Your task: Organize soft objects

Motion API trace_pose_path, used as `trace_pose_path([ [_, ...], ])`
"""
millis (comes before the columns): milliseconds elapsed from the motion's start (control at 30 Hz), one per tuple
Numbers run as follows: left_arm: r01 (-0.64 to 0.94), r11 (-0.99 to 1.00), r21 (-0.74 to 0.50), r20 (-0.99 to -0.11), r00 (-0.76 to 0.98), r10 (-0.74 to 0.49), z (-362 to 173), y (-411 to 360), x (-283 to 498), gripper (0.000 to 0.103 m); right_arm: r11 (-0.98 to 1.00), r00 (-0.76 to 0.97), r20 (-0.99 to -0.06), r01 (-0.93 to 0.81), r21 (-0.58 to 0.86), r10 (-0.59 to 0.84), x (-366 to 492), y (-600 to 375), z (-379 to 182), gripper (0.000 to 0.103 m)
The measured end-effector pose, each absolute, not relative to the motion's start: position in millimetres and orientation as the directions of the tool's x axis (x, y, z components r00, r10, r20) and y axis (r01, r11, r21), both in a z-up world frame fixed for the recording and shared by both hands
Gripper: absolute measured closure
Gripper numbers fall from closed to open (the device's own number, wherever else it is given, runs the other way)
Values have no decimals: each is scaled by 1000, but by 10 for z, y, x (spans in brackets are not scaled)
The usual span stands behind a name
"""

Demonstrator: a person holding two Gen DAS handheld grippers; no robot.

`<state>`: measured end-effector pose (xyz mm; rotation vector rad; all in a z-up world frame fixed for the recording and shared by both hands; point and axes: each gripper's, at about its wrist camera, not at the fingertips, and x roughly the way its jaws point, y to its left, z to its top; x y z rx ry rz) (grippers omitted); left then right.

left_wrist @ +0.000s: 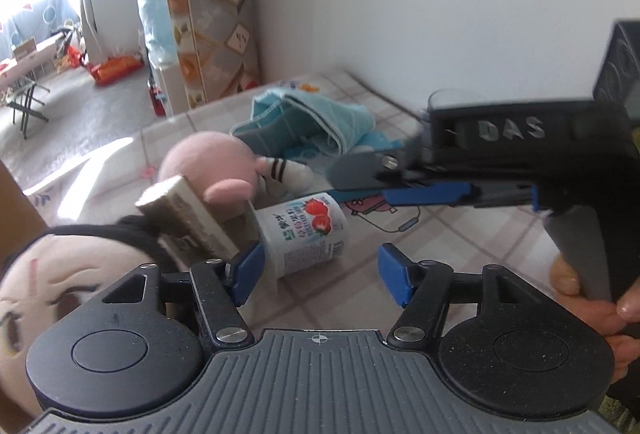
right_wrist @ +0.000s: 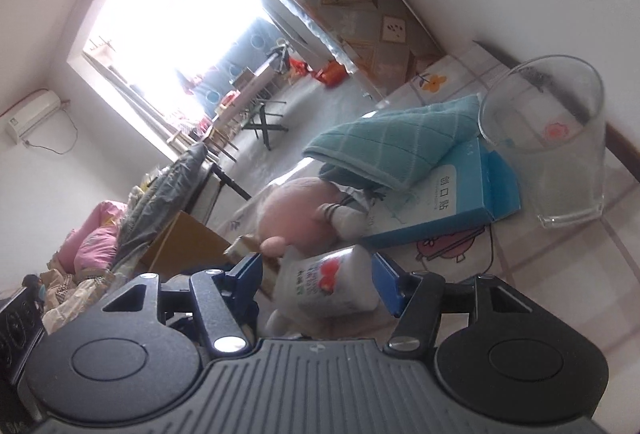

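A: Left wrist view?
B: Left gripper, jaws spread, yogurt cup lying between them untouched; doll head at left.
A: Right wrist view?
B: Right gripper, jaws spread beside the cup; pink plush, teal cloth, glass on the checked worktop; bright window.

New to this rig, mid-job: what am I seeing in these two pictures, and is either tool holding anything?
No robot: a person holds a two-finger gripper in each hand, each with a camera looking along its jaws. One picture is from the left gripper, the other from the right gripper. On the surface lie a yogurt cup, pink plush, doll-faced plush, teal cloth, blue box and glass. The tipped cup sits between the right jaws, just ahead of the left; neither pair visibly presses it.
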<state>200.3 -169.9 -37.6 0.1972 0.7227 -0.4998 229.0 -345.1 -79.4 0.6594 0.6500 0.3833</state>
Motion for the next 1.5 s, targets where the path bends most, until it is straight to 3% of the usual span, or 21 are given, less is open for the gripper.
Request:
trace_pose_path([
  [200, 482, 876, 20, -671, 656, -346, -454, -1806, 2119, 38, 671, 662, -453, -103, 734, 597, 2541, -3457, -1016, 40],
  [433, 467, 883, -36, -680, 637, -364, -442, -1775, 2075, 39, 573, 632, -403, -80, 816, 662, 2439, -3515, -1150, 40],
  [867, 525, 851, 21, -616, 677, -403, -236, -1608, 1360, 37, 368, 457, -311, -39, 929, 833, 2086, -3378, -1436, 39],
  [1100, 566, 824, 0, -613, 651, -448, -302, -1660, 1300, 39, 452, 537, -354, -57, 890, 765, 2016, -3566, -1274, 38],
  [1200, 598, 799, -61, -640, 592, -491, -360, -1726, 1331, 38, 523, 592, -385, -72, 850, 708, 1972, -3654, -1166, 30],
  [1333, 630, 777, -5, -621, 607, -496, -423, -1846, 1242, 38, 558, 619, -400, -76, 826, 676, 1933, -3720, -1103, 29],
  [1500, 611, 786, 95, -544, 693, -473, -347, -1754, 1014, 25, 578, 628, -404, -90, 811, 665, 1954, -3709, -1031, 29],
])
